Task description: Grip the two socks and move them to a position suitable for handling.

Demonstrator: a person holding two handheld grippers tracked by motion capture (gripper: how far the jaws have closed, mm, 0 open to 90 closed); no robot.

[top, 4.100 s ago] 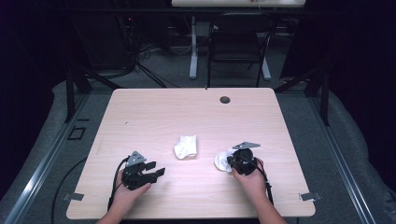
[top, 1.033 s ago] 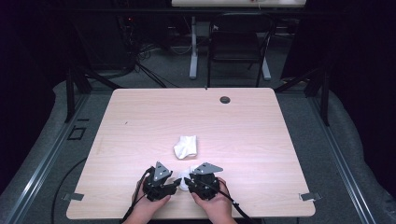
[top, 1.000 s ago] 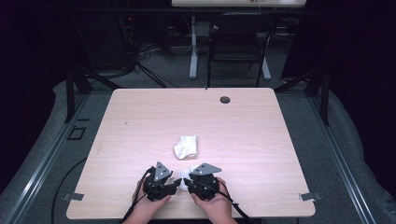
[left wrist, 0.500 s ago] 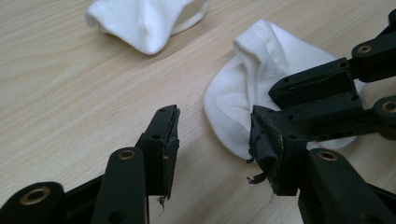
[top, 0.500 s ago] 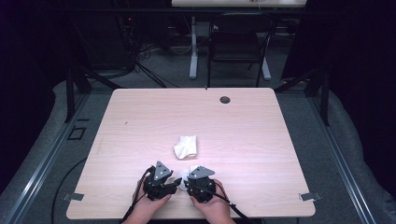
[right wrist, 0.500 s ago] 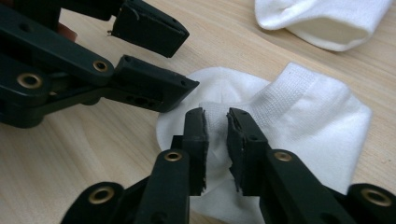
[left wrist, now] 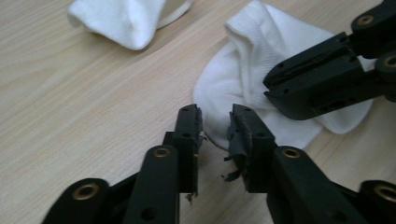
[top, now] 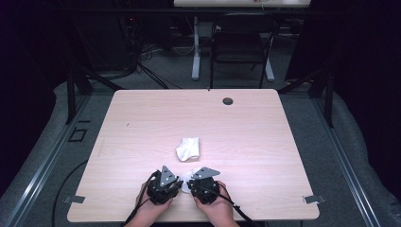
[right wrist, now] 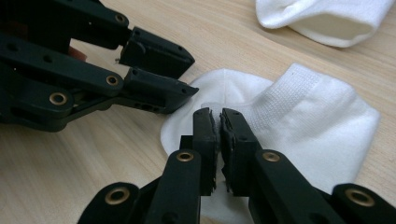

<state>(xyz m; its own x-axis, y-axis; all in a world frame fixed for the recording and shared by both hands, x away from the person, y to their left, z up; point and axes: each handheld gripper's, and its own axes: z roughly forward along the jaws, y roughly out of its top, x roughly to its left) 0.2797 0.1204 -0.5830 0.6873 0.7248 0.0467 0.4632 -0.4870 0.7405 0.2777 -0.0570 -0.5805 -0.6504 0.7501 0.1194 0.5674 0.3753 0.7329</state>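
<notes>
A flat white sock (right wrist: 299, 126) of ribbed knit is lying on the pale wood-grain bench (top: 142, 123) near its front edge, and both tools are working at it. The right tool (right wrist: 218, 116) is pinching a fold of the sock's cloth, its black jaws drawn almost together after just closing. The left tool (left wrist: 215, 116) is sitting at the sock's rounded toe edge (left wrist: 210, 93); its jaws have just been closing too, a narrow gap remaining between them, and the frayed pads are not pressing on the cloth, with only the sock's hem line passing the gap. In the high view, the two tools (top: 163, 185) (top: 203, 185) are sitting side by side with the sock (top: 187, 178) between them. A second white sock (top: 188, 148), crumpled into a soft lump, is lying just beyond the flat sock, toward the bench's middle. Beyond that, near the far edge, a small round dark grommet (top: 228, 100) is set in the bench top.
</notes>
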